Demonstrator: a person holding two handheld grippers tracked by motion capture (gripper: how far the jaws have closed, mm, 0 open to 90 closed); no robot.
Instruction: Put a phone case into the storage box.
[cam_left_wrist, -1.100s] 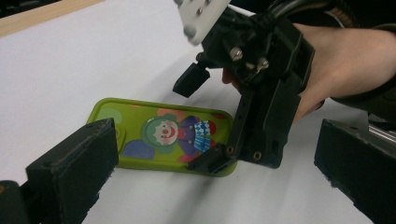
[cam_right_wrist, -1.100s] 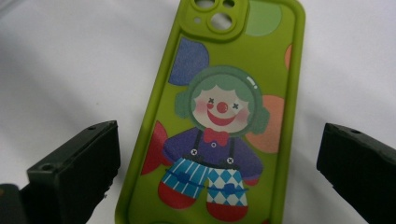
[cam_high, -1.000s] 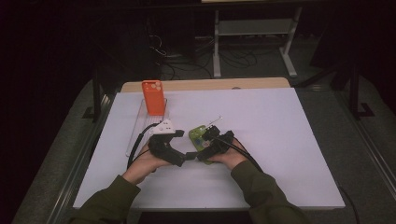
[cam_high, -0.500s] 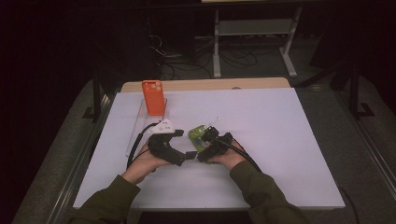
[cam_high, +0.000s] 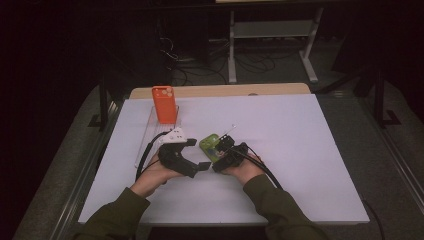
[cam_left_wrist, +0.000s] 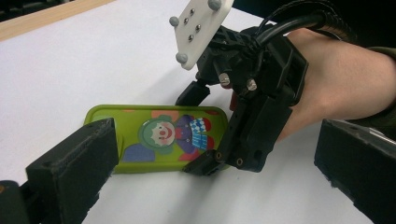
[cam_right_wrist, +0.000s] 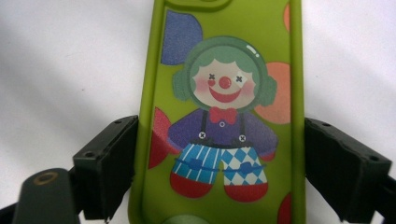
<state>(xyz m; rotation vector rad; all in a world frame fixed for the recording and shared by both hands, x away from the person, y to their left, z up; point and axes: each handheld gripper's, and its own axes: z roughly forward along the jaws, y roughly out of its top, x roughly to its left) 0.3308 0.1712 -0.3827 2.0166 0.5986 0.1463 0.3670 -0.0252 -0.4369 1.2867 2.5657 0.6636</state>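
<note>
A green phone case (cam_right_wrist: 224, 116) with a clown picture lies flat on the white sheet, and it also lies mid-table as the green case (cam_high: 210, 145). My right gripper (cam_right_wrist: 222, 172) straddles it. Its jaws have just been closing, and the black pads (cam_right_wrist: 112, 163) now meet both long edges. The same right gripper (cam_left_wrist: 252, 116), seen from the left gripper view, holds the case (cam_left_wrist: 159, 137) by one end. My left gripper (cam_left_wrist: 215, 186) stands wide open just short of the case with nothing between its jaws. From above, the left gripper (cam_high: 197, 155) points at the right gripper (cam_high: 222, 152).
An orange phone case (cam_high: 165, 104) stands upright in a clear holder (cam_high: 147, 137) at the back left. A white sheet (cam_high: 310, 150) covers the table, with a wooden edge (cam_high: 225, 90) behind. Dark floor, cables and a metal rack lie beyond.
</note>
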